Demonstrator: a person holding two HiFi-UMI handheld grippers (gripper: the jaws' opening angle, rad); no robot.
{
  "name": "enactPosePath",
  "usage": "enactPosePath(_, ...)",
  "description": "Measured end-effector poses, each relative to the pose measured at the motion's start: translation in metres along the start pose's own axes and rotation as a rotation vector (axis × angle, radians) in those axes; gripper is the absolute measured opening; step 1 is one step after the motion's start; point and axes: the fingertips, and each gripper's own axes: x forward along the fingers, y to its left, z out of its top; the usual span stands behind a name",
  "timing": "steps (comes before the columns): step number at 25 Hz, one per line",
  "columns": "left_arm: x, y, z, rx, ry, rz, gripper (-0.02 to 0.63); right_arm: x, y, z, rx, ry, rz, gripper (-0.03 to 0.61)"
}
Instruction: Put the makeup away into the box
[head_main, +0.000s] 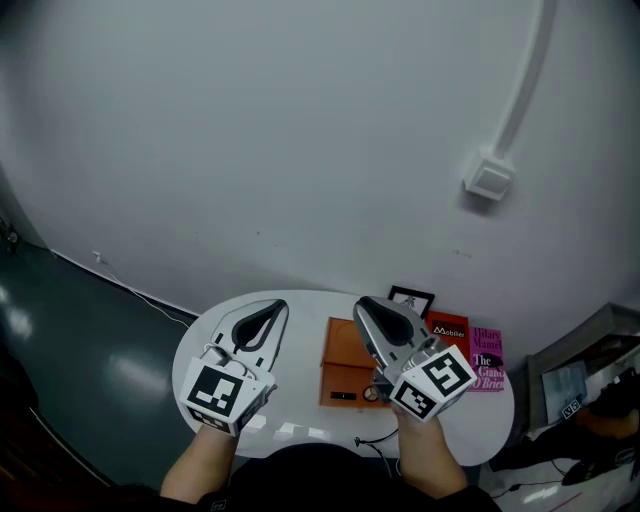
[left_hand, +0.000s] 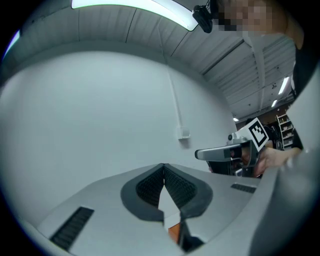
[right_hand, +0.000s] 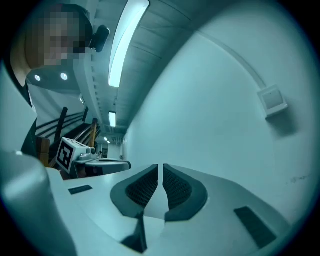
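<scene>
Both grippers are raised level in front of a white wall, above a round white table (head_main: 295, 405). An orange box (head_main: 345, 365) lies closed at the table's middle. My left gripper (head_main: 278, 303) hangs over the table's left part; its jaws meet at the tip in the left gripper view (left_hand: 163, 165), with nothing between them. My right gripper (head_main: 362, 302) hovers above the box, and its jaws (right_hand: 161, 165) stand with only a thin slit and nothing in it. Each gripper shows in the other's view. I see no makeup item.
A red book (head_main: 447, 328), a pink book (head_main: 487, 358) and a small black-framed picture (head_main: 411, 299) lie at the table's right and back. A cable (head_main: 370, 440) runs by the front edge. A junction box (head_main: 490, 180) sits on the wall. Cluttered shelving stands at the far right.
</scene>
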Motion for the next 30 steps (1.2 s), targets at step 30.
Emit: enactPosePath(30,0.030,0.008,-0.063,-0.080,0.099,0.015,0.011,-0.005,-0.036,-0.032,-0.112,-0.026,-0.225,0.035)
